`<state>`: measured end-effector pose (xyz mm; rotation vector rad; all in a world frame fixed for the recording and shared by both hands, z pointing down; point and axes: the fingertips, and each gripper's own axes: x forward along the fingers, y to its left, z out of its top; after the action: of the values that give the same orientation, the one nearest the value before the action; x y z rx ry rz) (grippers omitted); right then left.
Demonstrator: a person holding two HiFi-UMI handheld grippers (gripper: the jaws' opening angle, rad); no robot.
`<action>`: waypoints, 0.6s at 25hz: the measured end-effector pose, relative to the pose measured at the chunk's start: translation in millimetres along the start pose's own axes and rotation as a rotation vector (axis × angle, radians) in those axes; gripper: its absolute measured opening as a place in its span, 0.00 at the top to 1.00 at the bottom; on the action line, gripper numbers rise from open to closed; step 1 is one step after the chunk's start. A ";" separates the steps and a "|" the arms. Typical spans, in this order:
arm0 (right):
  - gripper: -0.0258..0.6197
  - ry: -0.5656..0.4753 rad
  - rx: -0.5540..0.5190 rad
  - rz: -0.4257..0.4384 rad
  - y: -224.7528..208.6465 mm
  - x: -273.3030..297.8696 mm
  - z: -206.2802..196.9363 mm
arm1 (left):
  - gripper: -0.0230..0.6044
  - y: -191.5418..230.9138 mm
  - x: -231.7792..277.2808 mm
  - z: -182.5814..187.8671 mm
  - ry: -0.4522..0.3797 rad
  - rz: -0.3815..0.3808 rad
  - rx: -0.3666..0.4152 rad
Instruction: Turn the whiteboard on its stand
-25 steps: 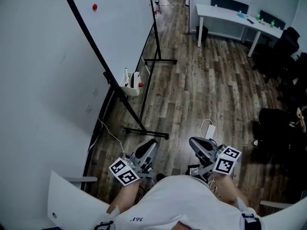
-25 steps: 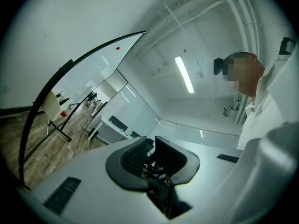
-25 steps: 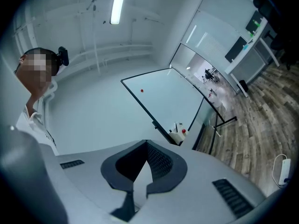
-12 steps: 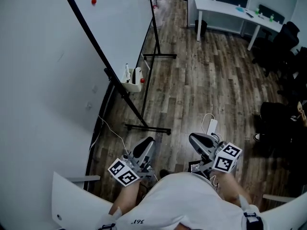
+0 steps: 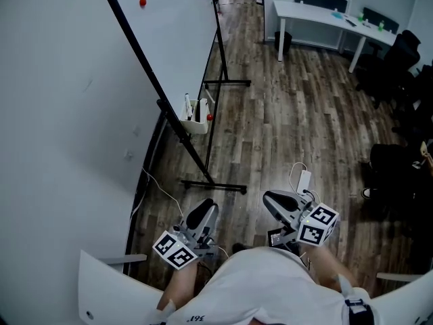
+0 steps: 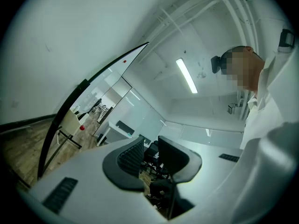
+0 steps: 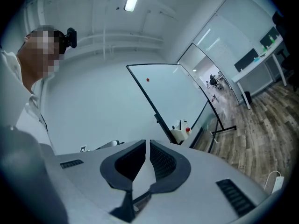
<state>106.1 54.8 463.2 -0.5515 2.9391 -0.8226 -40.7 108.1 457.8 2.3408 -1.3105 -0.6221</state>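
The whiteboard [image 5: 169, 26] stands tilted on its black stand [image 5: 215, 185] at the upper left, with a red magnet [image 5: 142, 2] on its face. A white tray [image 5: 196, 108] with markers hangs at its lower edge. Both grippers hang low near my body, well short of the board. My left gripper [image 5: 201, 217] has its jaws opening, with a gap and nothing between them [image 6: 150, 160]. The right gripper [image 5: 281, 203] is shut and empty [image 7: 145, 160]. The right gripper view shows the whiteboard [image 7: 173, 94] ahead; in the left gripper view the whiteboard's black edge [image 6: 63, 118] is at the left.
A white wall runs along the left, with a cable [image 5: 157, 189] trailing on the wood floor beside it. A white power adapter [image 5: 304, 179] lies on the floor near my right gripper. A white desk [image 5: 325, 13] and black chairs [image 5: 399, 66] stand at the far right.
The head view has shifted, so the board and stand sit slightly lower and more to the right. Both grippers have dropped a little toward my body.
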 end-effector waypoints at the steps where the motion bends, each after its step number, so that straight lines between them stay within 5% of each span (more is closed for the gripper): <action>1: 0.91 -0.002 0.000 0.000 3.1 4.7 -1.6 | 0.83 3.3 -4.9 2.6 -0.002 0.004 0.001; 15: 0.84 0.021 -0.043 -0.021 24.2 42.0 -23.1 | 0.82 33.1 -45.2 12.1 -0.001 0.047 -0.006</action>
<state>55.8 70.9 473.1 -0.5806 2.9813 -0.7734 -91.3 129.6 473.9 2.2978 -1.3583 -0.6123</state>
